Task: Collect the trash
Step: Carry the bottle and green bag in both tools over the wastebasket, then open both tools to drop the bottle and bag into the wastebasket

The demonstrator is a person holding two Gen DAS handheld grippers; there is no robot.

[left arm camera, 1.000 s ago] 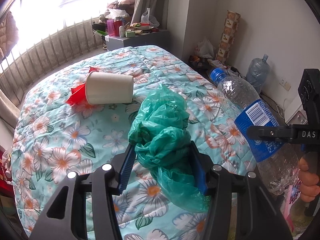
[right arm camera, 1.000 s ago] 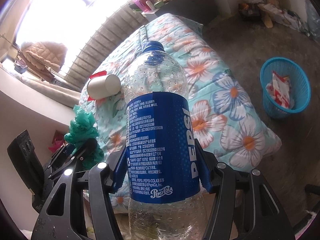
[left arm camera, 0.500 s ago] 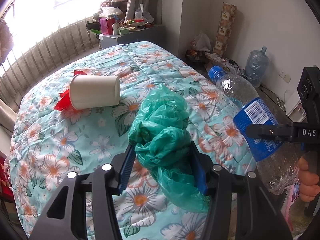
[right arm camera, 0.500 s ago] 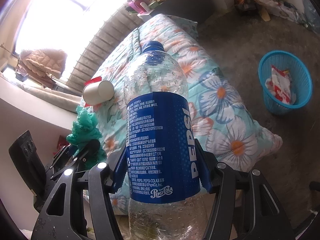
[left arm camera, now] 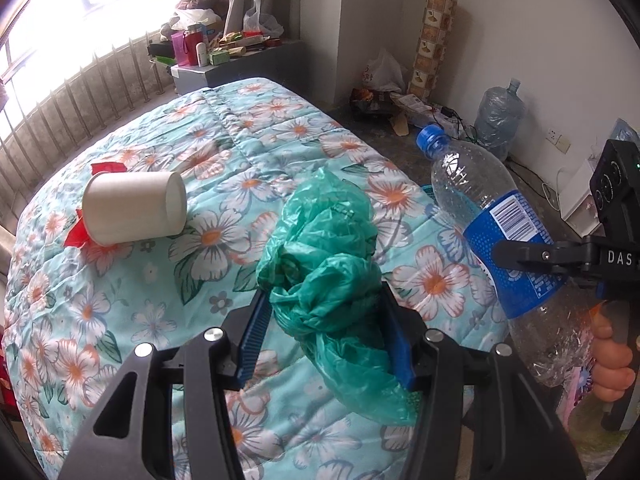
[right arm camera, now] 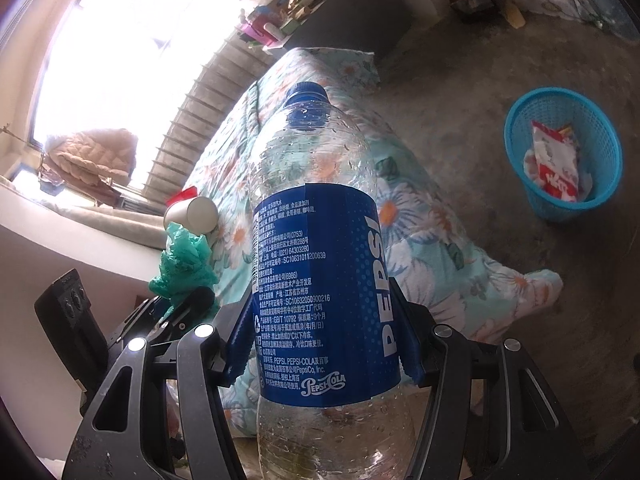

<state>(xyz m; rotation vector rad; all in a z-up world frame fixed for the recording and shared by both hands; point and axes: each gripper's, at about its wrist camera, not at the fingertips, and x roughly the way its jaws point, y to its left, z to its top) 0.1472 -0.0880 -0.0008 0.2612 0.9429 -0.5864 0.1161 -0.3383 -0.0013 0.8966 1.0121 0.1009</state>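
Blue basket holds a red-white wrapper; grippers clench bottle and bag.

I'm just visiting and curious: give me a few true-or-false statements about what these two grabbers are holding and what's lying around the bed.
1. The left gripper is clamped on a green plastic bag. True.
2. The right gripper holds a paper cup. False: it grips a Pepsi bottle by its blue label.
3. The bottle's blue cap is on. True.
4. The paper cup stands upright on the bed. False: it lies on its side on the floral quilt.
5. The blue basket on the floor is empty. False: a red and white wrapper is in it.
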